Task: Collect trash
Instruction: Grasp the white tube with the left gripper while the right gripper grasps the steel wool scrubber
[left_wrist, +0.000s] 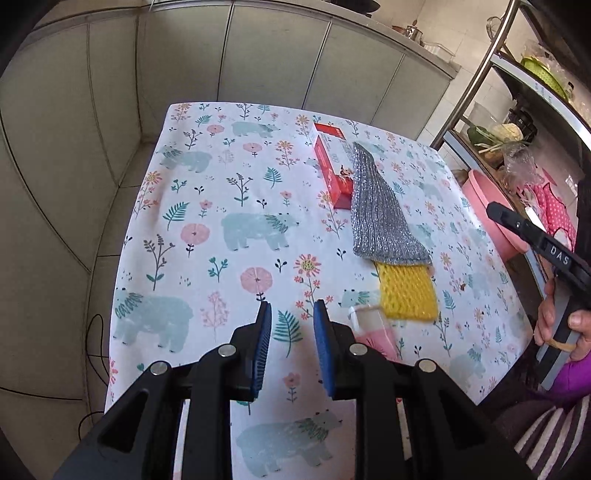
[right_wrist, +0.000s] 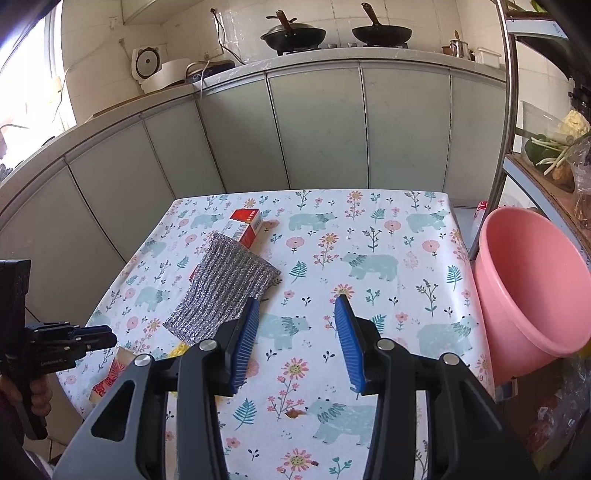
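Observation:
On the floral tablecloth (left_wrist: 229, 206) lie a red carton (left_wrist: 330, 162), a silver mesh cloth (left_wrist: 380, 210) partly over it, a yellow foam net (left_wrist: 408, 291) and a pink-and-white cup (left_wrist: 373, 328) beside my left gripper's right finger. My left gripper (left_wrist: 291, 314) is open and empty above the cloth's near part. My right gripper (right_wrist: 297, 306) is open and empty over the table; the silver cloth (right_wrist: 229, 288) and red carton (right_wrist: 249, 225) lie to its left. A pink bucket (right_wrist: 532, 288) stands off the table's right edge.
Grey kitchen cabinets (right_wrist: 314, 129) stand behind the table, with woks on the counter. A metal shelf rack (left_wrist: 480, 74) with vegetables is at the right. The right gripper (left_wrist: 539, 243) shows at the right of the left wrist view; the left gripper (right_wrist: 92, 338) shows at the left of the right wrist view.

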